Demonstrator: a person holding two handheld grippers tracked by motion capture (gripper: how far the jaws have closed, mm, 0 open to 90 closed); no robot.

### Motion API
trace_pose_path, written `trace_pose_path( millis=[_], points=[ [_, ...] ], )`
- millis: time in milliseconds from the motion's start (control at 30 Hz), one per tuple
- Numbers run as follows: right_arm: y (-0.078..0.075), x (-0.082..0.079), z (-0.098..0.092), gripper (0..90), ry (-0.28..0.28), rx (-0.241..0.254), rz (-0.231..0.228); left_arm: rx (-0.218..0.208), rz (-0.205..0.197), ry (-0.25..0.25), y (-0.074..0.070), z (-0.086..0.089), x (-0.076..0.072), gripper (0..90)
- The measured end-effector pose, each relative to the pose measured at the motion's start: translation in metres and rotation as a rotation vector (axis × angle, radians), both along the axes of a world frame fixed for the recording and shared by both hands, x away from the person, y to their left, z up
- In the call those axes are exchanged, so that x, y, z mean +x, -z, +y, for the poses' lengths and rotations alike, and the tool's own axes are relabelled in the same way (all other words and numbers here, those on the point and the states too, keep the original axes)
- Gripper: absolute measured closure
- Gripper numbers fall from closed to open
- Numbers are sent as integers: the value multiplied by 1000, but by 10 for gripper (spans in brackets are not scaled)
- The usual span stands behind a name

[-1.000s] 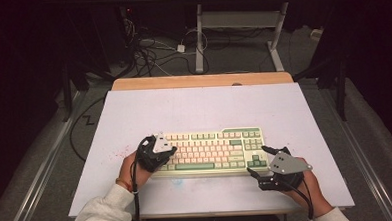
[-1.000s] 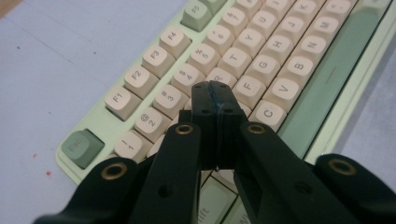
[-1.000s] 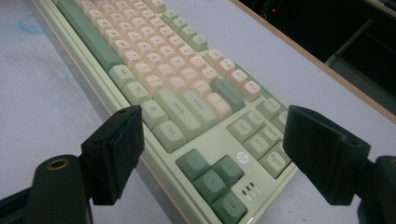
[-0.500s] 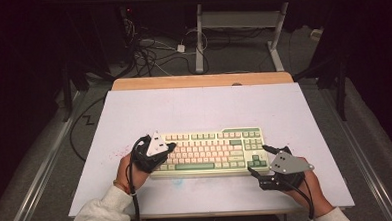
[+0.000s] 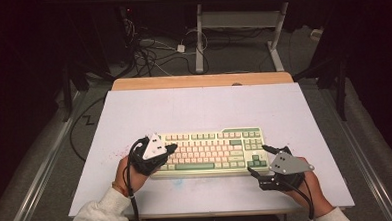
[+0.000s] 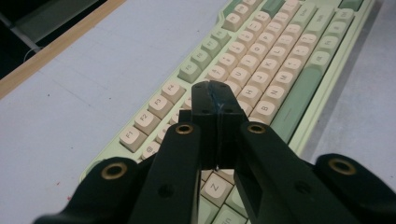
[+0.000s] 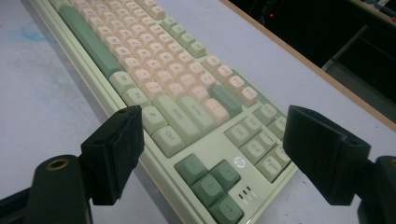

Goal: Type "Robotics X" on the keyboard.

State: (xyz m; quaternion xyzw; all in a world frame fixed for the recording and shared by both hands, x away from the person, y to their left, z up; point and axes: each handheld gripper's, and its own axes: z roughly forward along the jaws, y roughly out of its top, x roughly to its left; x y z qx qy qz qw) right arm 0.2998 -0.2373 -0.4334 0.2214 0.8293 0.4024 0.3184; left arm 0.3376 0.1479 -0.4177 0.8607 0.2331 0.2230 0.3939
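Two hand-held grippers flank the keyboard (image 5: 211, 152): left (image 5: 170, 148) (pressed together) over its keys, right (image 5: 260, 160) spread.

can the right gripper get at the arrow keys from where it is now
Probably yes: the right gripper hangs open at the keyboard's right end, the dark green arrow keys lie just ahead between its jaws, nothing between.
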Motion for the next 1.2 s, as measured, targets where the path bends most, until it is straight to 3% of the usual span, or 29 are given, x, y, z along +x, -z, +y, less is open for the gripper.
trace_pose_path(
  millis=[633,1200],
  points=[
    [0,0,1,210,-3,1,5,-20,9,68,-1,-10,-12,875],
    [1,1,0,207,-2,1,5,13,15,122,2,-22,-18,875]
  ],
)
